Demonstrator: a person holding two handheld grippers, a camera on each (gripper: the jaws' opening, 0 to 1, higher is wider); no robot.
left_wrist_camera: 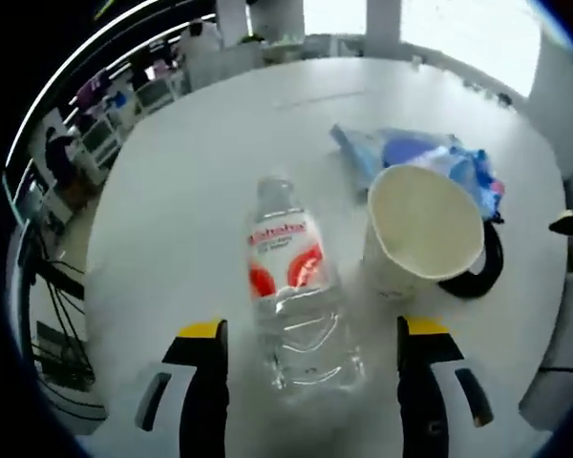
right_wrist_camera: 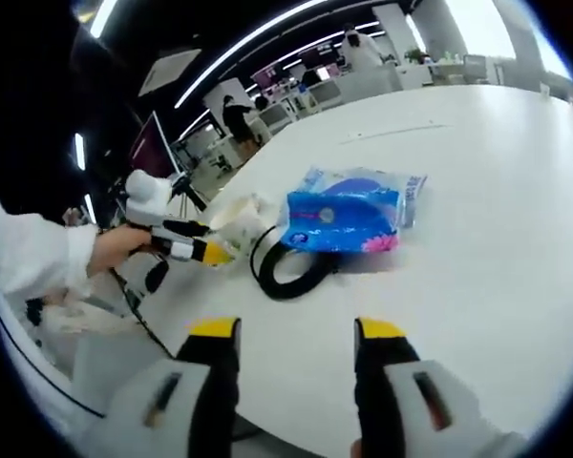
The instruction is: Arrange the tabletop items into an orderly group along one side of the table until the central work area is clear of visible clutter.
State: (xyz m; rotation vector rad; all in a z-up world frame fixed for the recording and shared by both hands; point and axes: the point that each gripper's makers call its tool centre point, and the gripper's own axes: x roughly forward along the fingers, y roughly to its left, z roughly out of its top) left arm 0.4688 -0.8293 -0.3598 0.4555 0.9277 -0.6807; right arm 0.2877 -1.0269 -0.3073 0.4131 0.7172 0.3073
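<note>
A clear water bottle (left_wrist_camera: 291,286) with a red and white label lies on its side on the white table (left_wrist_camera: 201,172), cap pointing away. My left gripper (left_wrist_camera: 312,329) is open, its jaws standing on either side of the bottle's base without pressing it. A white paper cup (left_wrist_camera: 422,231) stands just right of the bottle. Behind the cup lies a blue tissue pack (left_wrist_camera: 430,157), and a black cord loop (left_wrist_camera: 487,269) sits at the cup's right. My right gripper (right_wrist_camera: 296,334) is open and empty, short of the tissue pack (right_wrist_camera: 349,215) and the cord loop (right_wrist_camera: 286,272).
In the right gripper view a hand (right_wrist_camera: 110,248) in a white sleeve holds the left gripper (right_wrist_camera: 186,246) at the table's left edge, beside the paper cup (right_wrist_camera: 241,215). Desks, screens and people fill the room beyond. The table (right_wrist_camera: 477,191) curves away at its edges.
</note>
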